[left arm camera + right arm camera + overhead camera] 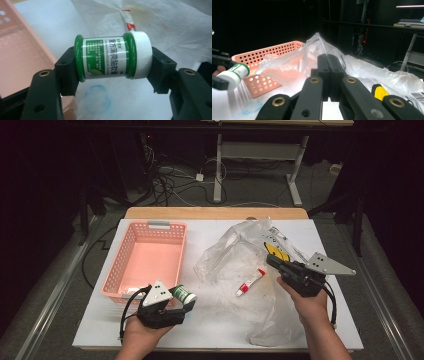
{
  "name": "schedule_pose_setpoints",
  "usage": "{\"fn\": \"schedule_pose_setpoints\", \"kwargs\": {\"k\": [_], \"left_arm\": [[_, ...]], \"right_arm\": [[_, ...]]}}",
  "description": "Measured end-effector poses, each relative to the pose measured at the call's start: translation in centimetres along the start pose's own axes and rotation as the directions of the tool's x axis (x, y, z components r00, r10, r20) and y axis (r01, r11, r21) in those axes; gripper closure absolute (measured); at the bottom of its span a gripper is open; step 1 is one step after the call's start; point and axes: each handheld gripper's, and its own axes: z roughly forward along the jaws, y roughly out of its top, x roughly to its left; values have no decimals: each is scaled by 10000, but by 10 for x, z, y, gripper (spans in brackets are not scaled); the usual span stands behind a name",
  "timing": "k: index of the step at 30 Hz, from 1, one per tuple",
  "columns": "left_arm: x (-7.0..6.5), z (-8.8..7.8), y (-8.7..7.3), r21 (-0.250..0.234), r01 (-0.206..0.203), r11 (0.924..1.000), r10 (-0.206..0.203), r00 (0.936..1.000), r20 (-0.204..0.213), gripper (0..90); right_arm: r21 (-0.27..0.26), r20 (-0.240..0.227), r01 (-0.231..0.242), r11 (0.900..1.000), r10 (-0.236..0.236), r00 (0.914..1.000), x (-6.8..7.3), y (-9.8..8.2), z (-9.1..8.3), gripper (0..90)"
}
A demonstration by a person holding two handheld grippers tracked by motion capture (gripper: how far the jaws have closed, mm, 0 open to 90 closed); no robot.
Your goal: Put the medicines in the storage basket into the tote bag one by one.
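My left gripper [185, 301] is shut on a small green jar [184, 295] with a white screw cap, gripped end to end and lying sideways between the jaws [112, 67]. It hangs just off the near right corner of the pink basket [150, 225]. My right gripper [271, 260] has its jaws shut together [328, 60], pinching the film of a clear plastic bag [235, 255], which rises in a peak beyond the tips. A red and white tube [251, 282] lies inside the bag. The jar [233, 73] also shows at the left of the right gripper view.
The basket [269, 51] holds nothing that I can see. A yellow item [276, 251] sits in the bag beside the right jaws. A faint blue ring stain [97, 101] marks the white table top [200, 325]. Cables and desk legs lie on the floor beyond.
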Motion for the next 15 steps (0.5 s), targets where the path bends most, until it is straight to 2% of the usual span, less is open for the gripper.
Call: {"fn": "schedule_pose_setpoints", "kwargs": {"k": [10, 15], "left_arm": [[-23, 17, 1, 264, -559, 9981, 548, 9976, 414, 350], [-30, 27, 1, 375, -618, 9974, 593, 9962, 636, 350]], "right_arm": [[3, -7, 35, 10000, -35, 10000, 3, 0, 1, 900], [5, -40, 69, 10000, -69, 10000, 3, 0, 2, 900]]}}
